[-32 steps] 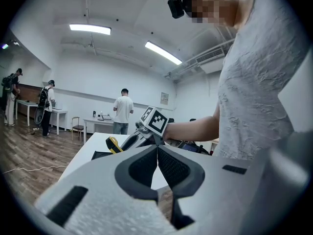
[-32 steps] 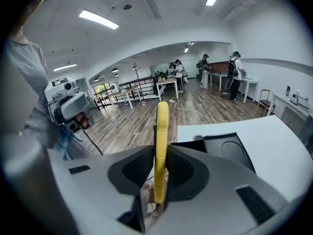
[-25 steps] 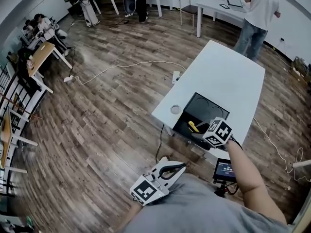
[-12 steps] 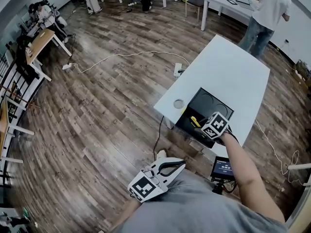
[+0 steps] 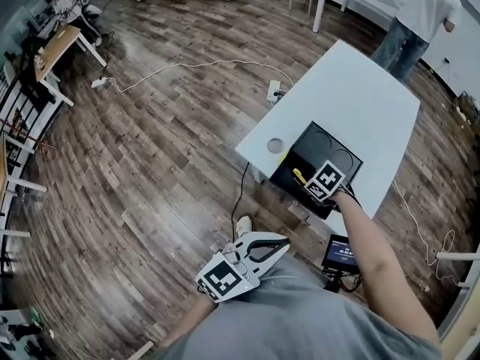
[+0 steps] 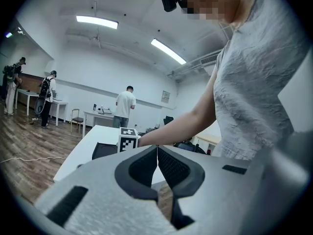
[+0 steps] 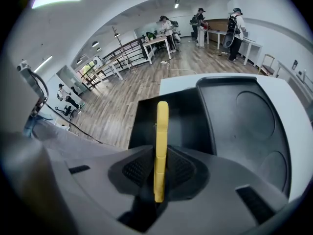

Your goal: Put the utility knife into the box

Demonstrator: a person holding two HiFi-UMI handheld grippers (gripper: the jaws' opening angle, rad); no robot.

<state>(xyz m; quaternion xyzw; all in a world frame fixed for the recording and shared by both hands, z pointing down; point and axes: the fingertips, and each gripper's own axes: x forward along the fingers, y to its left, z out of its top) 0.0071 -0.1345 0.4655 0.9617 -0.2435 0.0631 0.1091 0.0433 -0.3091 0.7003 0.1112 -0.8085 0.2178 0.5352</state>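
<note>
- The brown wood-plank floor (image 5: 150,148) fills the left and middle of the head view.
- The white rectangular table (image 5: 360,103) runs across the upper right of that frame.
- The black plastic box (image 5: 289,184) sits open at the table's near edge, right of centre. Its lid, with two round recesses, lies flat beside the empty compartment. In the right gripper view the compartment (image 7: 183,114) is at centre and the lid to its right.
- My right gripper (image 5: 306,180) reaches over the box's open compartment, its jaws clamped on the knife's handle.
- My left gripper (image 5: 279,241) hangs low in the frame, close to my body and well apart from the table. In its own view the left gripper (image 6: 157,150) has its jaws pressed together with nothing between them.
- The slim yellow utility knife (image 7: 161,131) stands on edge between my right pads. Its free end points out above the compartment; from the head view the knife (image 5: 298,175) shows as a yellow sliver over the box.
- A small grey round disc (image 5: 275,145) lies on the table just beside the box's left corner.
</note>
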